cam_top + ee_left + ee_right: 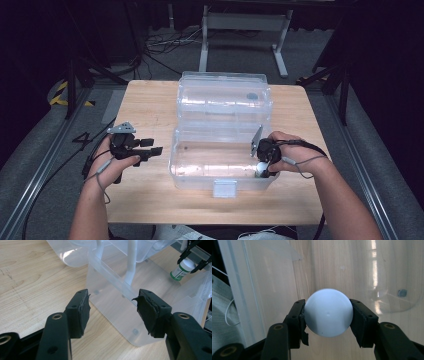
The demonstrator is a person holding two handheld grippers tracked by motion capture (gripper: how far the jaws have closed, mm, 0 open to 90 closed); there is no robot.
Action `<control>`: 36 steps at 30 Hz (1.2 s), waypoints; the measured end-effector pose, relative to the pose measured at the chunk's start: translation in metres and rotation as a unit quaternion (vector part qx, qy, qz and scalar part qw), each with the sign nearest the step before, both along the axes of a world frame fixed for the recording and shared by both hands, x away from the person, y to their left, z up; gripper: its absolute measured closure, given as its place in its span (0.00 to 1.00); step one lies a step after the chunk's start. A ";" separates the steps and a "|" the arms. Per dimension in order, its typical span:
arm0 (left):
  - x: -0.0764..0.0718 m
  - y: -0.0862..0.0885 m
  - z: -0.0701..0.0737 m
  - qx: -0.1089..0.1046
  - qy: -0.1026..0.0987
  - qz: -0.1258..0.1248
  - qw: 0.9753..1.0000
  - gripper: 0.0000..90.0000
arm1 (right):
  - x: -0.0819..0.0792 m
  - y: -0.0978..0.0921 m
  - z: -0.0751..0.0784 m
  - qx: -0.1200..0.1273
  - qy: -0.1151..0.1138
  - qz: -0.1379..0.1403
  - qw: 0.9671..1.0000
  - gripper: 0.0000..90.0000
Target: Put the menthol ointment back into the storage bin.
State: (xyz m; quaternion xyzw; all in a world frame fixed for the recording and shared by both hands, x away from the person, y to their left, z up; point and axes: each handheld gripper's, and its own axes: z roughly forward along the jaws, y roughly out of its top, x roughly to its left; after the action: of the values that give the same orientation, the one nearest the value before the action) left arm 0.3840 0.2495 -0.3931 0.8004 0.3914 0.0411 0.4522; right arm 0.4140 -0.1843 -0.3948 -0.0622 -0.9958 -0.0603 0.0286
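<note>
Plastic, clear and thin-walled, makes up the storage box [220, 165] that sits in the middle of the wooden table [150, 105], its lid [222, 95] thrown back and lying open behind it. A white latch [224, 188] hangs at the middle of the near wall.

The right gripper [263, 167] reaches down into the box at its right end, just inside the near wall. Its jaws are clamped on a small bottle [328, 312] — in the right gripper view the round white cap sits squarely between the two black pads, touching both. In the left gripper view the same bottle [183, 268] appears through the clear wall as a white body with a green band low down, held upright or nearly so; whether its base touches the box floor is hard to tell through the plastic.

The left gripper [150, 150] hovers over the table just beside the box's left wall, apart from it. Its jaws stand wide with nothing between them, and they point toward the near left corner of the box [130, 322]. The person's left hand [117, 160] grips the tool from below, and a cable trails down past the wrist. The right hand [292, 150] rests over the box's right rim.
</note>
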 end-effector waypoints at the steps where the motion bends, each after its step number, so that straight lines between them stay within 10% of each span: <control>1: 0.000 0.000 0.000 0.000 0.000 0.000 1.000 0.49 | 0.000 0.000 0.000 -0.003 0.001 0.000 1.000 0.56; 36: 0.000 -0.001 -0.002 0.000 0.007 -0.008 1.000 0.49 | -0.001 0.009 -0.010 -0.040 0.001 0.010 0.999 0.56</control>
State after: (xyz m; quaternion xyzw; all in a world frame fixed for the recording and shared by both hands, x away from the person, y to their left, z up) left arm 0.3841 0.2483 -0.3951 0.8035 0.3885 0.0319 0.4499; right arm 0.4133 -0.1755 -0.4047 -0.0533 -0.9980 -0.0197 0.0279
